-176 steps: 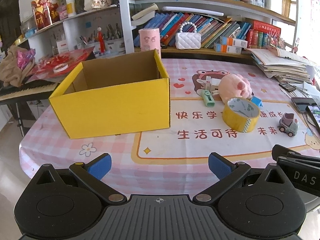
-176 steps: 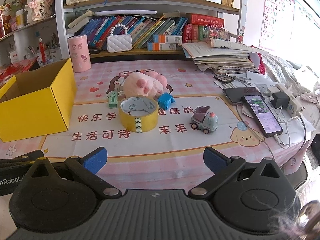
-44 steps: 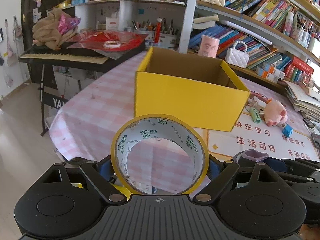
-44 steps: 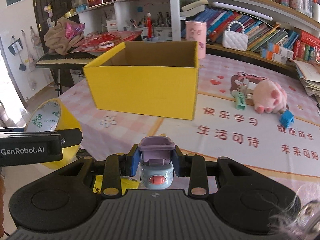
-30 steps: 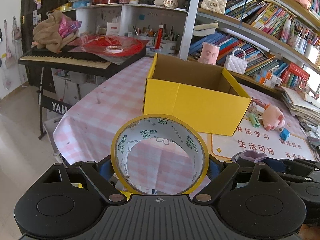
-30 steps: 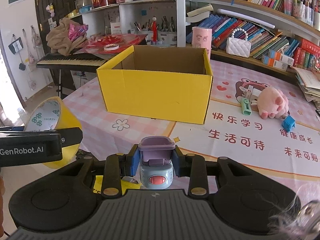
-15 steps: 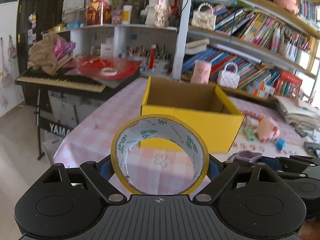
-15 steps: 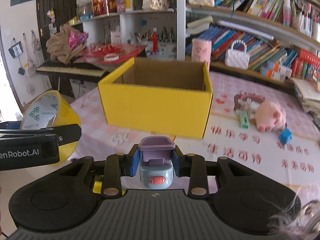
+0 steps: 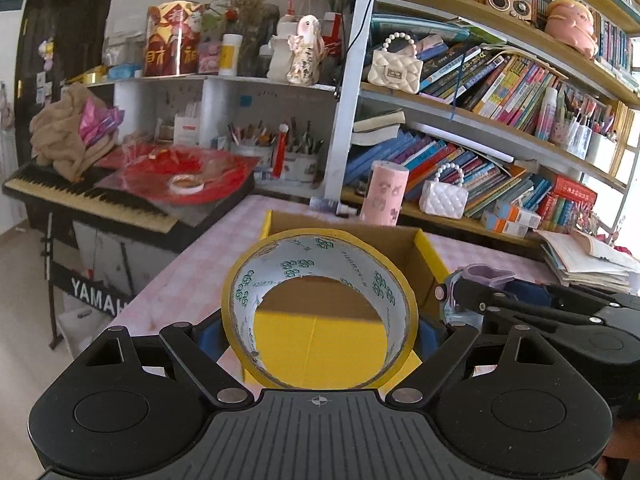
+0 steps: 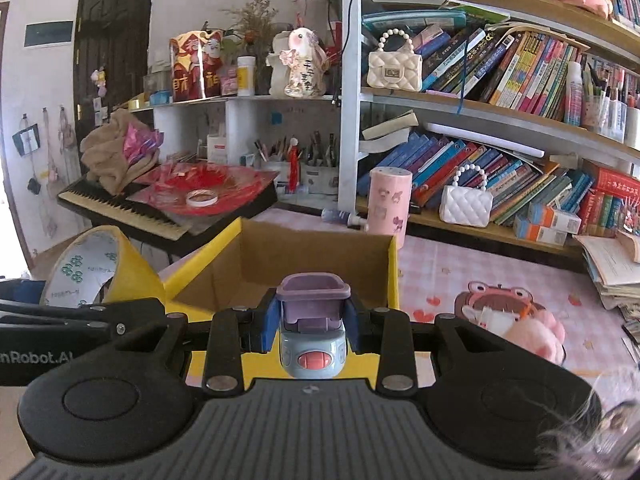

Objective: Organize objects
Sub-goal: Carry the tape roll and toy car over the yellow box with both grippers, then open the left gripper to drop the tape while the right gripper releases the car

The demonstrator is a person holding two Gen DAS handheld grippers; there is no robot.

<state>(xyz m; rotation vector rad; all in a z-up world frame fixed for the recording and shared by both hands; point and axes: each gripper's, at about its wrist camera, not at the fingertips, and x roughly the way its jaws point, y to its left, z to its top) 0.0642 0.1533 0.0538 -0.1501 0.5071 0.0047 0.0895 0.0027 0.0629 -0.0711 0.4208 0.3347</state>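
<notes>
Tape is filling the middle of the left wrist view: the left gripper (image 9: 320,330) is clamping the yellow tape roll (image 9: 320,308) between its blue pads, jaws spread only as wide as the roll, its open core facing the camera. Through that core the yellow box (image 9: 316,340) is showing, so the roll is now sitting right in front of the box and partly over its near wall — half a second ago the box was standing clear beyond the roll, further off across the pink checked tablecloth (image 9: 188,280). To the right of the box the right gripper (image 9: 472,300) is reaching in alongside, carrying the toy car (image 9: 486,274).

From the right wrist view, the right gripper (image 10: 312,320) is pinching the toy car (image 10: 312,328) with its jaws nearly closed, blue pads pressed against the car's sides, the lilac cab pointing up. The car is hanging at the near rim of the yellow box (image 10: 276,268), whose brown inside is now opening directly ahead — earlier the box was well ahead. Left of the box the left gripper (image 10: 60,320) is holding the tape roll (image 10: 92,268) level with the box's left corner. Right of the box, a pink plush pig (image 10: 532,332) is lying on the tablecloth (image 10: 440,268).
</notes>
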